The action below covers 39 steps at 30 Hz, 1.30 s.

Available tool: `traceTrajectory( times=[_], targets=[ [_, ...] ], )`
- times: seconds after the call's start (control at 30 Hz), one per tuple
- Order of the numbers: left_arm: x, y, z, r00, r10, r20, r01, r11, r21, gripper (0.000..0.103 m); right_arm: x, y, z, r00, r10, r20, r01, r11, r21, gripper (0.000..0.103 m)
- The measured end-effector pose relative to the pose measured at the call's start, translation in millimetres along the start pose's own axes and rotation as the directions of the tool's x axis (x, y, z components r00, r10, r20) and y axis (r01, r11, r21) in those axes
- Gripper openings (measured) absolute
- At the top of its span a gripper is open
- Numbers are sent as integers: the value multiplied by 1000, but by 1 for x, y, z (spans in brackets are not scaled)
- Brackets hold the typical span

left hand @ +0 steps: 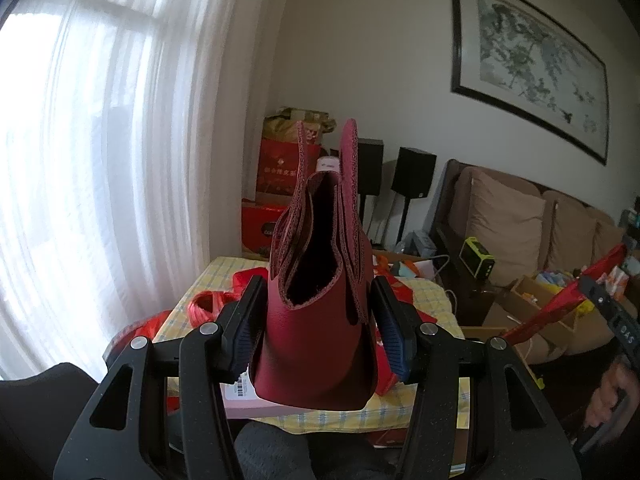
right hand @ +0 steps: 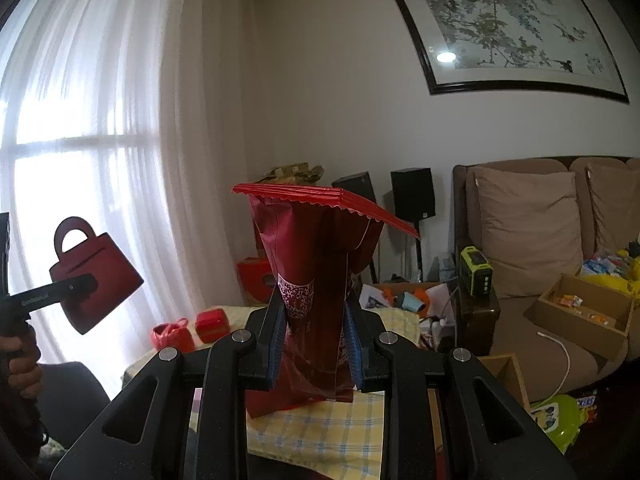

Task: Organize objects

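Left wrist: left gripper (left hand: 318, 320) fingers clamp the bag (left hand: 316, 320), aloft. Right gripper (right hand: 316, 340) grips the packet (right hand: 316, 288) above the surface (right hand: 320, 424) (boxes (right hand: 212, 325) unsorted); judged mid-task.

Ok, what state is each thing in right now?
Left tool: shut on the mini bag.
Mini bag: held up off the table, mouth open.
Right tool: shut on the red packet.
Red packet: upright, top sealed.
Cardboard box: open on the sofa.
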<state>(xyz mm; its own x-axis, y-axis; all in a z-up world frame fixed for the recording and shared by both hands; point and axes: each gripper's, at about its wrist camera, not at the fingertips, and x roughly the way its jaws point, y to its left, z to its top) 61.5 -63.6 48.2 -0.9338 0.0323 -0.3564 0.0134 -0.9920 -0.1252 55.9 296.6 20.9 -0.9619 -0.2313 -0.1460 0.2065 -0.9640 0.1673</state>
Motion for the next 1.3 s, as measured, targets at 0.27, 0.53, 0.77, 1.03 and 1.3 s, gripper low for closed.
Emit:
traceTrajectory(
  times=[0.27, 0.53, 0.77, 1.03, 1.3],
  targets=[
    [-4, -14, 8, 999, -33, 15, 32, 999, 23, 50, -6, -12, 5, 1000, -27, 9, 27, 1000, 14, 25],
    [-6, -33, 14, 996, -83, 13, 82, 996, 46, 50, -14, -26, 9, 998, -56, 22, 55, 998, 33, 26],
    [-4, -54, 27, 987, -160, 4, 159, 986, 54, 50, -24, -32, 15, 997, -61, 38, 59, 997, 45, 26],
    [-7, -82, 37, 975, -220, 8, 219, 973, 78, 50, -34, -35, 23, 996, -63, 59, 60, 997, 56, 26],
    [-6, -109, 45, 956, -294, 3, 292, 952, 93, 50, -40, -37, 27, 995, -72, 64, 69, 996, 48, 26]
  ],
)
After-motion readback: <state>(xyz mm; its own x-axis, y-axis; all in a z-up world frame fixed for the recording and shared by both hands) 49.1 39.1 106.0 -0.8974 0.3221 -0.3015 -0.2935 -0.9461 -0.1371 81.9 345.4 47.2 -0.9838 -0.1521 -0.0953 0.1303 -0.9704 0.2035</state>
